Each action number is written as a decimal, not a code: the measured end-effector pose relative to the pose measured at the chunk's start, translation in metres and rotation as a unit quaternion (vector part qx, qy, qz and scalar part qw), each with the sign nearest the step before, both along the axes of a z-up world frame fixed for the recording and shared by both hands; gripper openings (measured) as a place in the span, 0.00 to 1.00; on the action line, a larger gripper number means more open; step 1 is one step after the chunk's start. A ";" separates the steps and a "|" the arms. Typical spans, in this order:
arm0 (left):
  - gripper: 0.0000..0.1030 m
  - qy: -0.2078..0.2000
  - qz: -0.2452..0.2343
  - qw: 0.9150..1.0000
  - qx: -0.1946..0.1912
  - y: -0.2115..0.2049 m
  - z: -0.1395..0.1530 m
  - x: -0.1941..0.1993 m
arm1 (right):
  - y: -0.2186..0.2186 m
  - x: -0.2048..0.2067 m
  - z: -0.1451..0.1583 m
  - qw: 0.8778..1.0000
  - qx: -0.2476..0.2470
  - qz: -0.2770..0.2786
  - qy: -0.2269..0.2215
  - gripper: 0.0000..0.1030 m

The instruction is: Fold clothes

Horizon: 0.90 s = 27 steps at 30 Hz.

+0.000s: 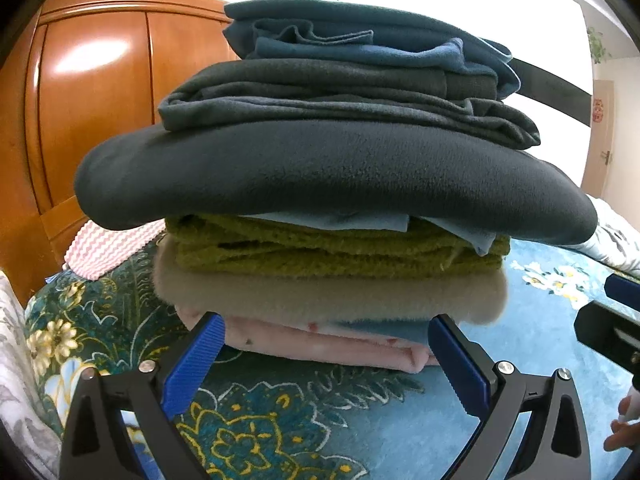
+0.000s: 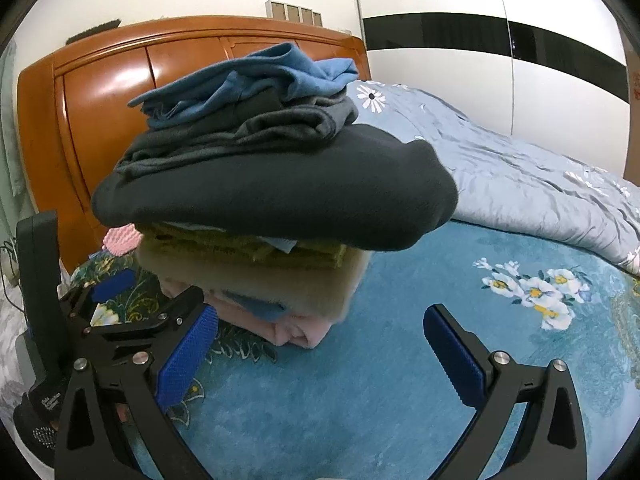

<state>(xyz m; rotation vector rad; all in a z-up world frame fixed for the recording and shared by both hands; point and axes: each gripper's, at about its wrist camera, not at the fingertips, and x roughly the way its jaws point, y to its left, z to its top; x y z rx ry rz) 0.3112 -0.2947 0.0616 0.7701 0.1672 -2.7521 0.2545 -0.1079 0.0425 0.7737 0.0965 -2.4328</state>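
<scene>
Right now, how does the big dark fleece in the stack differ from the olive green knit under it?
The dark fleece is smooth, charcoal and overhangs the pile on both sides; the olive knit is ribbed, yellow-green and narrower, tucked beneath it. Both are folded and lie flat in the same stack on the bed.

stack (image 1: 332,184) of folded clothes | upright on the bed | bottom to top: pink, beige, olive knit, wide dark fleece overhanging, grey, blue | top layers rumpled
</scene>
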 end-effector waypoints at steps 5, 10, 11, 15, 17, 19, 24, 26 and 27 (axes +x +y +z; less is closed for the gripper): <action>1.00 -0.003 0.003 1.000 0.003 -0.001 0.000 -0.001 | -0.005 0.002 -0.002 1.000 0.004 0.007 -0.002 1.00; 1.00 0.002 0.005 1.000 0.008 -0.004 0.007 0.000 | -0.009 0.001 0.001 1.000 0.011 0.013 -0.003 1.00; 1.00 0.003 0.004 1.000 0.007 -0.005 0.010 0.001 | -0.010 0.000 0.004 1.000 0.013 0.014 -0.001 1.00; 1.00 0.010 0.005 1.000 0.004 -0.007 0.031 -0.003 | -0.015 -0.001 0.019 1.000 0.021 0.015 0.011 1.00; 1.00 0.022 0.006 1.000 0.005 -0.008 0.043 -0.003 | -0.016 -0.002 0.028 1.000 0.019 0.015 0.015 1.00; 1.00 0.033 0.009 0.999 0.005 -0.009 0.055 -0.001 | -0.016 -0.003 0.036 1.000 0.017 0.015 0.018 1.00; 1.00 0.052 0.014 0.999 -0.003 -0.011 0.081 -0.004 | -0.015 -0.004 0.059 0.999 0.016 0.012 0.026 1.00; 1.00 0.056 0.015 0.998 -0.006 -0.011 0.089 -0.006 | -0.014 -0.005 0.068 0.999 0.017 0.009 0.029 1.00; 1.00 0.059 0.015 0.998 -0.007 -0.011 0.093 -0.006 | -0.014 -0.005 0.071 0.999 0.018 0.007 0.030 1.00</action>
